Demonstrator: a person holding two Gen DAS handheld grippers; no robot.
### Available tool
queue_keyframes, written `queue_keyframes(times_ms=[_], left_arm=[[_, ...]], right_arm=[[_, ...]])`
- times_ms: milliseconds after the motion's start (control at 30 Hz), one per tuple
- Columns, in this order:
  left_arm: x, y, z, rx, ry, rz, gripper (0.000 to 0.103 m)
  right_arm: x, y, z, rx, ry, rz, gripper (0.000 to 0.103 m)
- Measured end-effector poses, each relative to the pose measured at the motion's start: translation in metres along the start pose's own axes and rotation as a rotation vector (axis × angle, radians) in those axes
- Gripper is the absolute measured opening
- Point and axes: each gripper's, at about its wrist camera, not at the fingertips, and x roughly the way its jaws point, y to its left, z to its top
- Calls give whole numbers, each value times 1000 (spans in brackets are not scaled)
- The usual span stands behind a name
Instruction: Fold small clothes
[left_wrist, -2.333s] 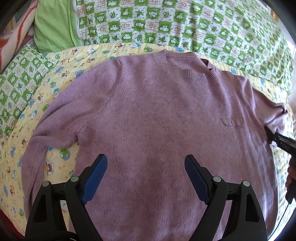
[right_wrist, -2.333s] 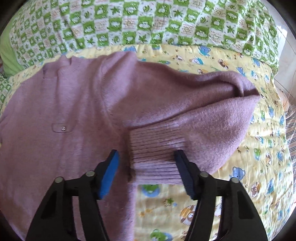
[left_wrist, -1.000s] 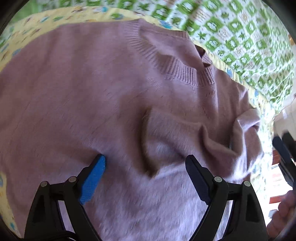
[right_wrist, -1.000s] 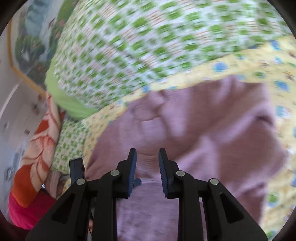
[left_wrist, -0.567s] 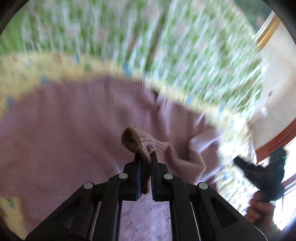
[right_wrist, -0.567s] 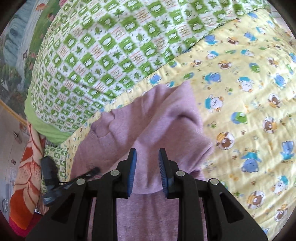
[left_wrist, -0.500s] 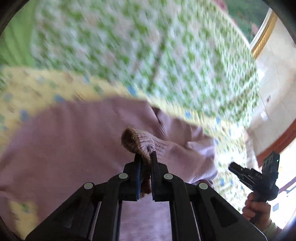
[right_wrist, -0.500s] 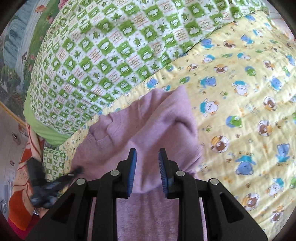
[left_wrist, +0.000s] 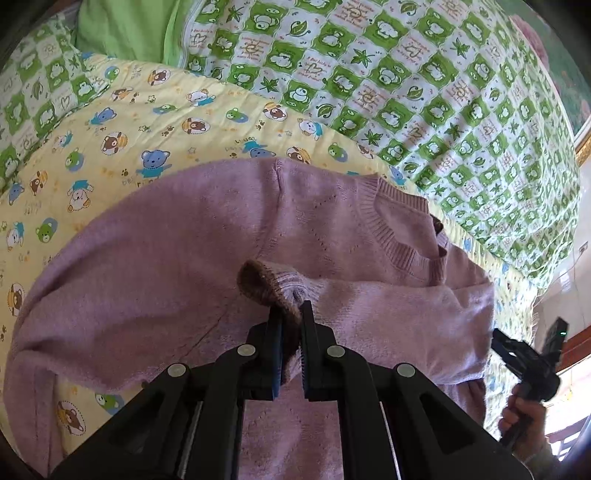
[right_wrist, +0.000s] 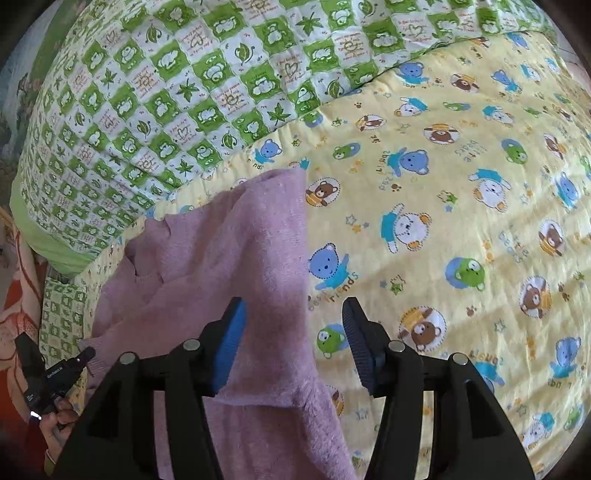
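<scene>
A purple knit sweater (left_wrist: 166, 258) lies face up on a yellow bear-print quilt (left_wrist: 110, 140), neckline toward the far right. My left gripper (left_wrist: 290, 314) is shut on the ribbed cuff (left_wrist: 266, 284) of a sleeve, held slightly above the chest with the sleeve trailing right. In the right wrist view, my right gripper (right_wrist: 293, 310) hovers over the sweater's folded side edge (right_wrist: 266, 240). Its jaws are opening, and the cloth lies between and under them without the pads pressing it.
A green-and-white checked quilt (left_wrist: 406, 74) is heaped along the far side. Bare yellow quilt (right_wrist: 461, 221) spreads to the right of the sweater. A person's hand (left_wrist: 524, 410) with the other gripper shows at the right rim of the left wrist view.
My left gripper closed on the sleeve cuff and lifted it across the sweater's chest. My right gripper, nearly shut before, has dropped lower and spread its jaws off the folded cloth.
</scene>
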Motion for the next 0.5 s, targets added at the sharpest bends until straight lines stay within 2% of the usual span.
queue_keyframes(times_ms=[67,200,233,267,300,367,400,500], left_arm=[[-16,-11,2,-45,3,-43,6],[-49,-24,4,-94,20,-167,6],[-56,-29,5,-96,26,-205,6],[-60,-33,6,-90,25,-224,6],[-62,-37,6,-78,24,-231,6],[-56,-37,4,-57,26,-203,6],[-46,-32,3,-58,38,-160,6],[-11,-4,-3,-143,106,-90,6]], right_arm=[[16,2,4,-19,27,-40,56],[40,0,10,0,63,7,53],[41,3,10,-21,59,10,31],[40,6,13,-44,62,22,19],[38,7,16,-51,64,30,15],[31,7,20,-70,46,23,10],[29,8,23,-92,45,10,9],[34,5,27,-113,54,-10,9]])
